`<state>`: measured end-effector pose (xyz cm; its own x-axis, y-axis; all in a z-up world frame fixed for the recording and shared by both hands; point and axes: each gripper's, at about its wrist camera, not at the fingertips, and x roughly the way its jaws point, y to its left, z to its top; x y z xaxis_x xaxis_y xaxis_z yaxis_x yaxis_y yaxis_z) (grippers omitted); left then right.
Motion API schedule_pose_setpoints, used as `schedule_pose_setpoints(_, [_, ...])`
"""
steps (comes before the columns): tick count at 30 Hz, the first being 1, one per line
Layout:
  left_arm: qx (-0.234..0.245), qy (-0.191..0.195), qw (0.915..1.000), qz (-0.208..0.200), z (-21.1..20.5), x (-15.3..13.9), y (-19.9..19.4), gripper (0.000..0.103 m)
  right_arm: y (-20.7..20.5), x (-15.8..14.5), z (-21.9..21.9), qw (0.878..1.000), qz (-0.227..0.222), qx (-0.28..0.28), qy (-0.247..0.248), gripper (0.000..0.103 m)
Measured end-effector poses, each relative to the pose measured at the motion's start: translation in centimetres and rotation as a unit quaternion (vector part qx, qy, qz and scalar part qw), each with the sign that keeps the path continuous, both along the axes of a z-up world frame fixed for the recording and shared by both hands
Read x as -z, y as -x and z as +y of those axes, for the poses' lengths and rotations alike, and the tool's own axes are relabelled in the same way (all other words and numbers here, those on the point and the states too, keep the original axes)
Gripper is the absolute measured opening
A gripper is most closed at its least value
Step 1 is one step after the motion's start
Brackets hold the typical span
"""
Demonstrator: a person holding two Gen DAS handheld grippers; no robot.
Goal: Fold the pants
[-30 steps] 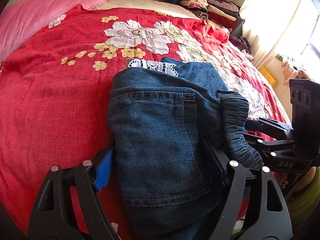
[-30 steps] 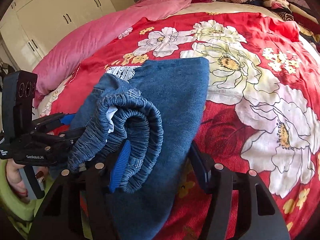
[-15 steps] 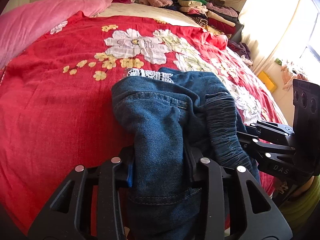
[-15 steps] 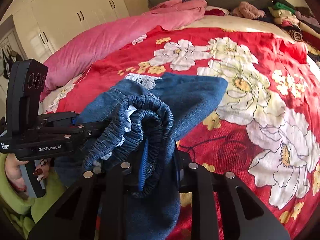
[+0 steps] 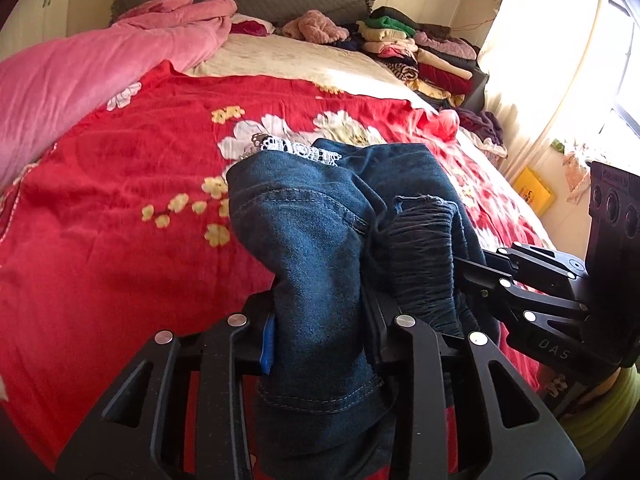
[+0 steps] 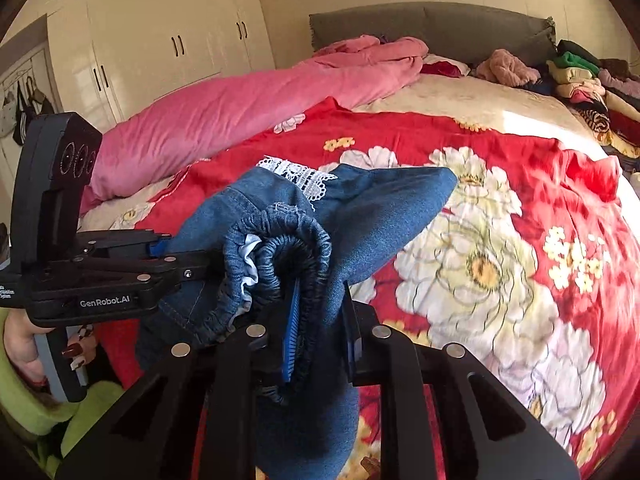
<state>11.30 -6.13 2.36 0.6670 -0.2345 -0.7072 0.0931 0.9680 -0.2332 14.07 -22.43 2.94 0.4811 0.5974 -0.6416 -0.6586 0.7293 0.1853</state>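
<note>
The blue denim pants (image 5: 320,220) are bundled, with white lace trim (image 5: 296,148) at the far edge and a gathered elastic waistband (image 6: 280,248). My left gripper (image 5: 320,320) is shut on the pocket side of the denim. My right gripper (image 6: 318,316) is shut on the waistband side of the pants (image 6: 360,216). Both hold the bundle lifted off the red flowered bedspread (image 5: 120,200). The right gripper shows at the right of the left wrist view (image 5: 520,288), the left gripper at the left of the right wrist view (image 6: 160,264).
A pink quilt (image 6: 240,112) lies along the bed's left side. Stacked folded clothes (image 5: 420,52) sit at the headboard's right. A white wardrobe (image 6: 160,40) stands beyond the bed. A bright window (image 5: 580,60) is at right.
Both grippers closed on the pants and raised the bundle off the bedspread. The pants went from lying flat to bunched between the fingers.
</note>
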Motion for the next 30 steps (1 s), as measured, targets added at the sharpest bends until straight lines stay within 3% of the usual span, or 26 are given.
schedule_pose_setpoints(10, [-0.013, -0.014, 0.9998, -0.008, 0.2, 0.1, -2.7, 0.025, -3.2, -0.2, 1.0, 1.0, -0.014, 0.014, 0.008, 0.017])
schedule_pose_setpoints(18, [-0.02, -0.029, 0.9993, 0.014, 0.6, 1.9, -4.1, 0.027, -4.7, 2.4, 0.5, 0.998, 0.033, 0.047, 0.021, 0.02])
schedule_pose_setpoints(21, [-0.024, -0.036, 0.9987, 0.025, 0.6, 2.6, -4.3, 0.032, -5.0, 3.5, -0.2, 0.996, 0.052, 0.065, 0.026, 0.025])
schedule_pose_setpoints(25, [-0.026, -0.043, 0.998, 0.038, 0.7, 3.5, -4.4, 0.038, -5.3, 4.7, -0.8, 0.993, 0.07, 0.086, 0.043, 0.043])
schedule_pose_setpoints(29, [-0.027, -0.039, 0.9983, 0.033, 0.9, 3.3, -3.8, 0.044, -4.9, 4.3, -1.4, 0.993, 0.064, 0.092, 0.037, 0.048])
schedule_pose_setpoints(30, [-0.028, -0.039, 0.9984, 0.03, 0.8, 3.1, -3.6, 0.048, -4.6, 3.9, -1.6, 0.993, 0.056, 0.094, 0.032, 0.057])
